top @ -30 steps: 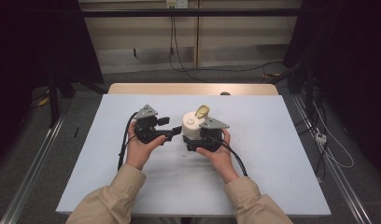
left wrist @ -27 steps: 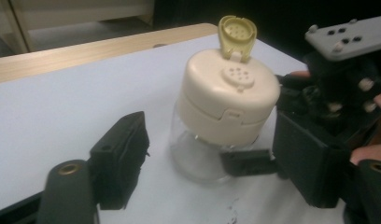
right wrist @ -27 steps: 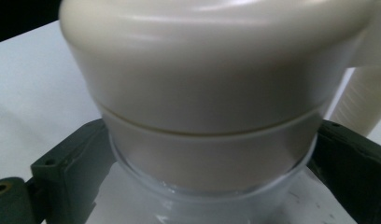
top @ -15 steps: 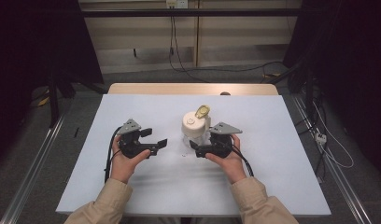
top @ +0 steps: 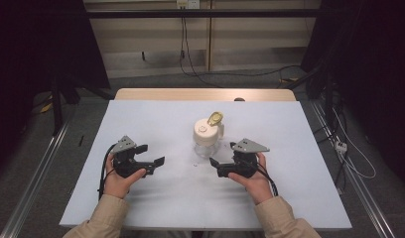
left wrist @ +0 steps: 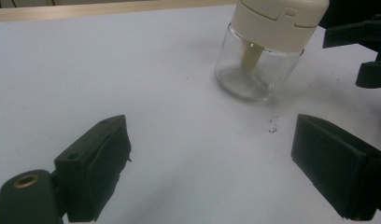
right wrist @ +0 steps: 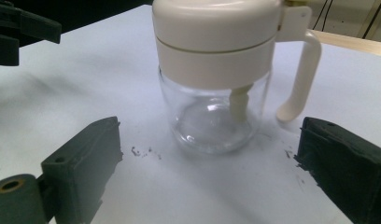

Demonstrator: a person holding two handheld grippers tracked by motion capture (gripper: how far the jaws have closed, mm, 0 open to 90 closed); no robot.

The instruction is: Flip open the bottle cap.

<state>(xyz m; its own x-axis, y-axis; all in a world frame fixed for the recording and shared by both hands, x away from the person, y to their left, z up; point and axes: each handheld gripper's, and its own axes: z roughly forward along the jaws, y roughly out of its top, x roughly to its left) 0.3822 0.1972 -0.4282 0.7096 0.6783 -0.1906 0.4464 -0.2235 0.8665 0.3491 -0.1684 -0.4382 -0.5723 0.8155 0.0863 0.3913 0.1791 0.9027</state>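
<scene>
glass jar with cream lid upright mid-table, free of both grippers. left gripper jaws spread, just opening, nothing between. right gripper jaws spread, empty, just beside jar. advise: approach level, centre jar between pads, avoid handle.

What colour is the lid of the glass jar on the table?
Cream: the jar's lid and handle match, seen best in the right gripper view.

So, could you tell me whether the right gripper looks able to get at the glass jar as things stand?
Probably yes: the right gripper is open, and the glass jar stands upright just ahead of its fingers, with bare table between them.
</scene>
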